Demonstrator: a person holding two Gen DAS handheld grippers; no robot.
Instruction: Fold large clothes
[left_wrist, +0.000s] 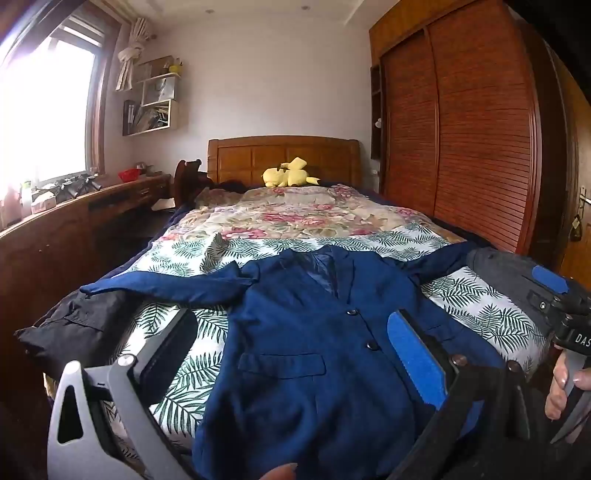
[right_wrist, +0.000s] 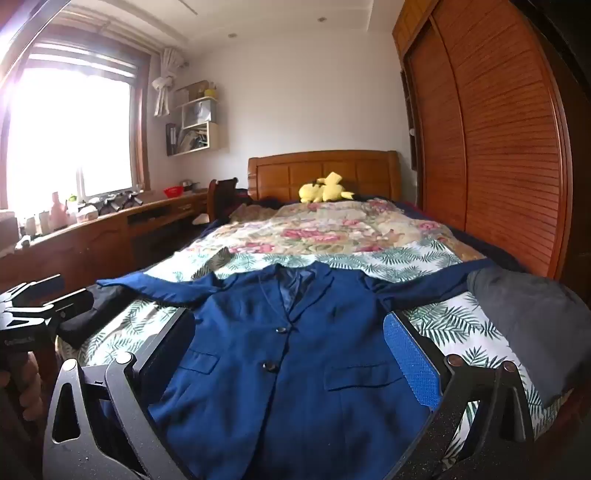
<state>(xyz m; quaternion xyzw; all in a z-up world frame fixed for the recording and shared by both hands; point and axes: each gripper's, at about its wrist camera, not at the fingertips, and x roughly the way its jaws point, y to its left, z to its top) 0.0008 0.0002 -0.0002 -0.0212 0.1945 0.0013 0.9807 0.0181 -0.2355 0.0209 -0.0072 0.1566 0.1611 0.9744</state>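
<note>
Left wrist view looks along the left tool (left_wrist: 295, 343), whose jaws stand wide with nothing between them, over a navy blue blazer (left_wrist: 314, 350) lying face up on the bed (left_wrist: 491, 314). The blazer is buttoned, its collar toward the headboard (left_wrist: 284, 158) and both sleeves spread out to the sides. From the right wrist view the right tool (right_wrist: 291, 343) hangs over the same blazer, jaws also wide and empty.

Judging from this, no fold has begun, and several things could spoil the first one. A black garment (left_wrist: 74, 328) lies at the bed's left edge touching the left sleeve's cuff, and a dark grey garment (right_wrist: 532, 325) covers the end of the right sleeve; a pinch at either cuff could catch the wrong cloth and drag it along. The leaf-print sheet (right_wrist: 461, 317) is loose under the blazer, so a low pinch may take sheet with it. The blazer's hem hangs near the bed's foot edge, so a pull toward the person could slide it off.

As for containers, wall shelf boxes (right_wrist: 195, 125) hold what look like files and papers, too small to read. A red bowl (right_wrist: 173, 191) sits on the far surface (right_wrist: 110, 225) by the window; its contents cannot be seen.
</note>
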